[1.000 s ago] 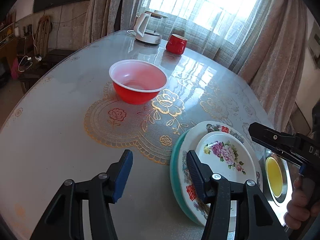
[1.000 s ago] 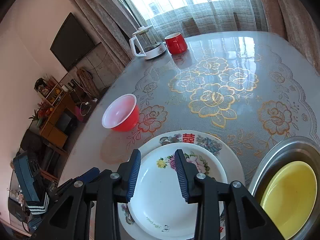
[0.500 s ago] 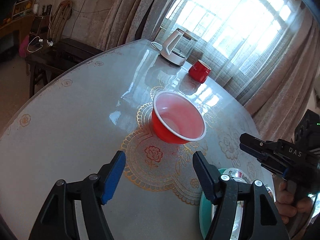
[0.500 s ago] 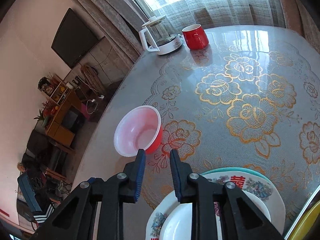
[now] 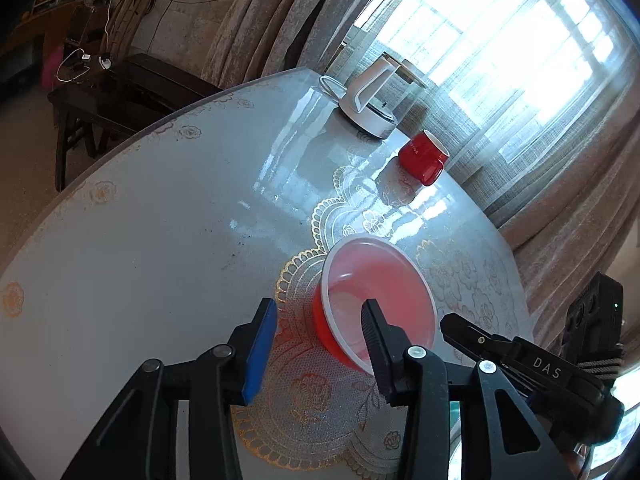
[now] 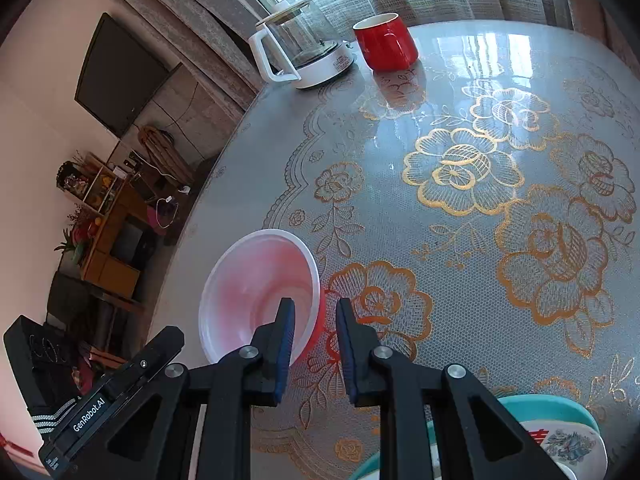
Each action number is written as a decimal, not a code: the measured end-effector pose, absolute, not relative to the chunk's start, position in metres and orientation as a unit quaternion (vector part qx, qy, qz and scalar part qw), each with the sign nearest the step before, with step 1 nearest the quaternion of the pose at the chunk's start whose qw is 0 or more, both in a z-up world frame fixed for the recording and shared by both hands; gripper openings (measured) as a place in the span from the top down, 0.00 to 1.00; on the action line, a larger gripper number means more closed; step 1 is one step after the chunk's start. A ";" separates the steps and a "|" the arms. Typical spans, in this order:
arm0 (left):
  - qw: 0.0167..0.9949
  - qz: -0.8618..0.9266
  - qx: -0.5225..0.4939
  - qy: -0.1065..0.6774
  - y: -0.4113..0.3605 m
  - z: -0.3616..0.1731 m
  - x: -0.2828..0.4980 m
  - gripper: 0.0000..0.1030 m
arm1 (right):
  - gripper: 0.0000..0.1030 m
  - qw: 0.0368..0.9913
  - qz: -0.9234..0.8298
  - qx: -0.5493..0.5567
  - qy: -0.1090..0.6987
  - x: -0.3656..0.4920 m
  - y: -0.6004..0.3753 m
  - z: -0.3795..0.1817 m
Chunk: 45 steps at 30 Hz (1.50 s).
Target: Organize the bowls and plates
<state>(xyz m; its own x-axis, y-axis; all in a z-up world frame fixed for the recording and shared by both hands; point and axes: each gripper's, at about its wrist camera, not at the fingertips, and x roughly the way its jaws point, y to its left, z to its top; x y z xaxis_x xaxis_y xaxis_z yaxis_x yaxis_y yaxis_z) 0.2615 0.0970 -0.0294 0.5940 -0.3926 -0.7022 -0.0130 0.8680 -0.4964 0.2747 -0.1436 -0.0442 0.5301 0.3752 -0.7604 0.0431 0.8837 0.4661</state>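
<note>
A red bowl with a white rim (image 5: 380,300) stands on the lace mat of the round table; it also shows in the right wrist view (image 6: 260,292). My left gripper (image 5: 316,344) is open, its fingers straddling the bowl's near rim. My right gripper (image 6: 314,350) is open with a narrow gap, its fingers on either side of the bowl's right rim, not touching. The stacked plates (image 6: 560,440) lie at the lower right, a teal one under a flowered one.
A white-based glass kettle (image 5: 372,100) and a red cup (image 5: 422,156) stand at the table's far side, by the curtained window. They also show in the right wrist view: kettle (image 6: 304,52), cup (image 6: 386,42). The table edge (image 5: 120,152) curves left.
Both grippers have moved from over the plate stack to the red bowl. The right gripper's gap has narrowed and now spans the bowl's rim. The steel basin has left view.
</note>
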 end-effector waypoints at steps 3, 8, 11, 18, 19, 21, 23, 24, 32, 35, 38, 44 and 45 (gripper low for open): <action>0.858 -0.108 -0.235 0.444 0.093 -0.038 0.272 0.64 | 0.82 0.843 0.098 0.226 0.479 0.279 -0.141 -0.050; 0.853 -0.120 -0.220 0.458 0.081 -0.048 0.276 0.87 | 0.91 0.843 0.103 0.209 0.486 0.280 -0.129 -0.053; 0.856 -0.124 -0.217 0.453 0.078 -0.046 0.267 0.88 | 0.91 0.849 0.103 0.194 0.480 0.274 -0.125 -0.049; 0.866 -0.129 -0.200 0.439 0.069 -0.030 0.238 0.88 | 0.91 0.854 0.108 0.197 0.470 0.250 -0.132 -0.037; 0.867 -0.130 -0.197 0.439 0.068 -0.028 0.233 0.88 | 0.91 0.854 0.107 0.199 0.469 0.247 -0.134 -0.036; 0.870 -0.134 -0.191 0.435 0.064 -0.023 0.224 0.88 | 0.91 0.853 0.106 0.205 0.467 0.238 -0.139 -0.035; 0.871 -0.139 -0.184 0.433 0.059 -0.019 0.215 0.88 | 0.91 0.855 0.105 0.209 0.463 0.228 -0.143 -0.032; 0.873 -0.142 -0.182 0.430 0.057 -0.016 0.210 0.88 | 0.91 0.856 0.104 0.212 0.460 0.223 -0.145 -0.030; 0.879 -0.176 -0.165 0.411 0.033 0.006 0.166 0.88 | 0.91 0.877 0.104 0.206 0.421 0.172 -0.164 -0.003; 0.880 -0.191 -0.158 0.405 0.023 0.013 0.151 0.88 | 0.91 0.883 0.100 0.202 0.411 0.149 -0.174 0.005; 0.881 -0.205 -0.146 0.400 0.009 0.019 0.137 0.88 | 0.91 0.888 0.096 0.207 0.399 0.128 -0.184 0.010; 0.881 -0.233 -0.123 0.392 -0.019 0.027 0.113 0.88 | 0.91 0.895 0.085 0.216 0.381 0.089 -0.207 0.017; 0.881 -0.239 -0.118 0.392 -0.024 0.028 0.110 0.88 | 0.91 0.896 0.082 0.214 0.379 0.083 -0.211 0.018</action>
<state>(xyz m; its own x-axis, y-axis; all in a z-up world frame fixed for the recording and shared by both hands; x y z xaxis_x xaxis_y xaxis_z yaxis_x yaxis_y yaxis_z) 0.1101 -0.0243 0.0278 0.5787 -0.5133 -0.6338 0.3289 0.8580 -0.3945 0.0829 -0.2106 0.0183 0.6992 0.3101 -0.6442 0.0151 0.8945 0.4469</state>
